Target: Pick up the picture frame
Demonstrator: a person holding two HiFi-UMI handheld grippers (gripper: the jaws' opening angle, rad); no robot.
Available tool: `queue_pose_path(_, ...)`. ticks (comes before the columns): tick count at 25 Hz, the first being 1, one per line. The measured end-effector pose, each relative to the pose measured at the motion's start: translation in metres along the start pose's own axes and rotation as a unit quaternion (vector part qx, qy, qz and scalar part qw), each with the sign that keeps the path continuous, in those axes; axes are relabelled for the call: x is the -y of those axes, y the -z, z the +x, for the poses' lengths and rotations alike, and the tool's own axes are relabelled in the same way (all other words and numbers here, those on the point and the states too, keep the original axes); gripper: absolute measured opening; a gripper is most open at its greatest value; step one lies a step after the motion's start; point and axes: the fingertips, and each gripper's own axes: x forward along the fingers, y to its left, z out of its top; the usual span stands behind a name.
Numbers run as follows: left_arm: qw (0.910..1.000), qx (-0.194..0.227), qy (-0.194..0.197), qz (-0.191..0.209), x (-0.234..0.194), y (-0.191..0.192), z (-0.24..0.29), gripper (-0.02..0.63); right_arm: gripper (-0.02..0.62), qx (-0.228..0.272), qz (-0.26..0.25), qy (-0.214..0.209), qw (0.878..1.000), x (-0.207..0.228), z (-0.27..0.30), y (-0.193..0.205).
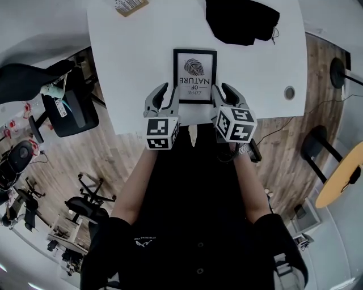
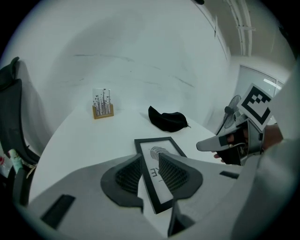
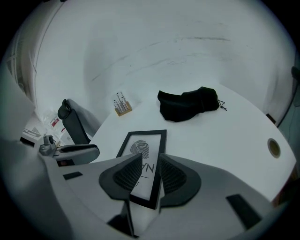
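The picture frame [image 1: 194, 75] lies flat on the white table [image 1: 130, 68]; it has a black border and a white print with a leaf and lettering. My left gripper [image 1: 163, 95] hovers at its near left corner, and my right gripper [image 1: 227, 93] at its near right corner. In the left gripper view the picture frame's [image 2: 157, 146] left border shows through the gap of the open left gripper [image 2: 150, 163]. In the right gripper view the picture frame's [image 3: 143, 143] right border shows between the open jaws of the right gripper [image 3: 150, 163]. No pad presses on it.
A black cloth pouch [image 1: 241, 20] lies beyond the frame at the far right, and a small card stand [image 1: 129, 5] sits at the far left. A cable hole [image 1: 290, 92] is near the table's right edge. Office chairs [image 1: 68, 105] stand left of the table, a round wooden table [image 1: 340, 175] to the right.
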Motion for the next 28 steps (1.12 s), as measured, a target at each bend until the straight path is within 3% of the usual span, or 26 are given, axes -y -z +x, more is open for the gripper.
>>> queue_pose_path(5,0.9987,-0.042,-0.008,-0.028,-0.007,0.020,0.022,0.123,0.118,-0.036,0.021,0.000,0.999,0.004,0.024,0.016)
queue_pose_path(13,0.9937,-0.105,-0.021,-0.035,-0.015,0.040,0.049,0.123,0.118,-0.077,0.016,0.020,0.997,0.010,0.046,0.031)
queue_pose_path(20,0.9911,-0.129,-0.027,-0.019,-0.017,0.040,0.066,0.123,0.112,-0.092,0.014,0.024,0.995,0.014,0.057,0.033)
queue_pose_path(28,0.9867,-0.147,-0.030,-0.063,-0.020,0.045,0.073,0.121,0.095,-0.102,0.015,0.024,0.994,0.022,0.064,0.033)
